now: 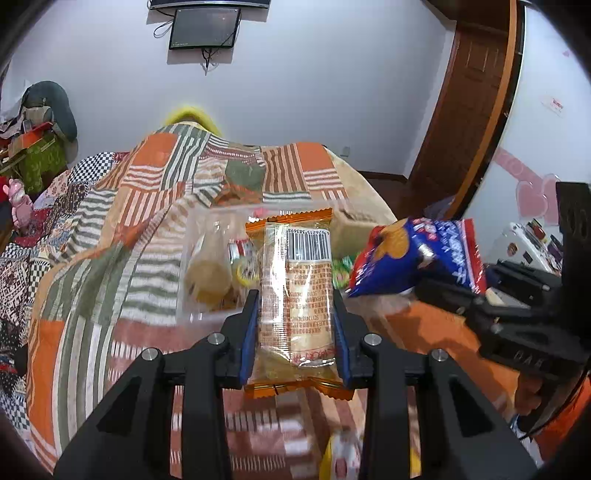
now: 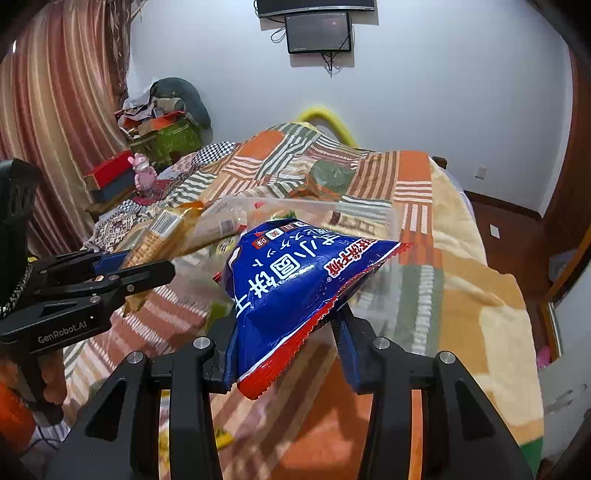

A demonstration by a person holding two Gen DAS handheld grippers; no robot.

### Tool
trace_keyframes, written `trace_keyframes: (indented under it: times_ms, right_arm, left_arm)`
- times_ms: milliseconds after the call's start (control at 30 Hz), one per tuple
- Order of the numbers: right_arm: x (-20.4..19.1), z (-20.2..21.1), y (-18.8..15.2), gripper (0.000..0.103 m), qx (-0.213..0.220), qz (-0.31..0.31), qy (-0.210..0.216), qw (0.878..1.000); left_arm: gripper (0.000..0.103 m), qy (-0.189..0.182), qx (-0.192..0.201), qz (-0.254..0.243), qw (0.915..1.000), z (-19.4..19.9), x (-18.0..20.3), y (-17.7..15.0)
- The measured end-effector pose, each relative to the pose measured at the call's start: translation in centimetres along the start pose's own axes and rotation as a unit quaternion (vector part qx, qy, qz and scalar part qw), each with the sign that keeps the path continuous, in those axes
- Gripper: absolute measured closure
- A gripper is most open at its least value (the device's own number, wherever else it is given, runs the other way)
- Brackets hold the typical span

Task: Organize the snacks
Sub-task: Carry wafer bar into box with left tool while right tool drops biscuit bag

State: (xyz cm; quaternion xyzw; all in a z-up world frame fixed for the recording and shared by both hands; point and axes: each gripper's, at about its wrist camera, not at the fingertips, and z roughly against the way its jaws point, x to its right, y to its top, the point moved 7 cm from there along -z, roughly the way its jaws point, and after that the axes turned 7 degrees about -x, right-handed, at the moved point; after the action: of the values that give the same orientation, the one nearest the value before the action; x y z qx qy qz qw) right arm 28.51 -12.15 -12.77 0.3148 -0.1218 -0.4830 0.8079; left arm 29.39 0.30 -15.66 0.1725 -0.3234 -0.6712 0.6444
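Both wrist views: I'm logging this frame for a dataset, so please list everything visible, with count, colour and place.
Orange snack packet: one, orange and clear, barcode showing, clamped in the left gripper.
Blue snack bag: one, blue with red edges, clamped in the right gripper.
Clear container: one, transparent, on the bed, snacks inside.
Patchwork blanket: one, orange, green and white, covering the bed.
Wall screen: one, black, high on the white wall.
Door: one, brown wood, on the right.
Curtain: one, red-striped, far left.
Pink toy: one, beside the bed.
Left gripper: black, blue pads.
Right gripper: black, blue pads.
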Motion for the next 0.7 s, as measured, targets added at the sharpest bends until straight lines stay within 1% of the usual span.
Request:
trace_keyframes:
  times_ms: [167,333,533,700]
  right_arm:
    - [0.1,-2.2,1.0,0.063,-0.014,0.002,0.006,1.0]
    - [-0.3,-4.1,1.4,0.063,-0.03,0.013,0.011,0.999]
    - [0.1,-5.6,1.3,0.063,-0.045,0.016,0.005,0.999]
    - [0.2,-5.7,1.4,0.062,-0.051,0.013,0.012,0.999]
  left_arm:
    - [0.068,0.012,0.004,0.003,0.9999,-1.7,-0.4,2.2]
    - [0.068,0.02,-0.002,0.013,0.9997,-4.0,-1.0,3.8]
    - [0.068,0.031,-0.016,0.006,0.9994,-6.3,-1.2,4.1]
    - [0.068,0.042,-0.026,0.001,0.9988,-7.7,-1.2,3.9]
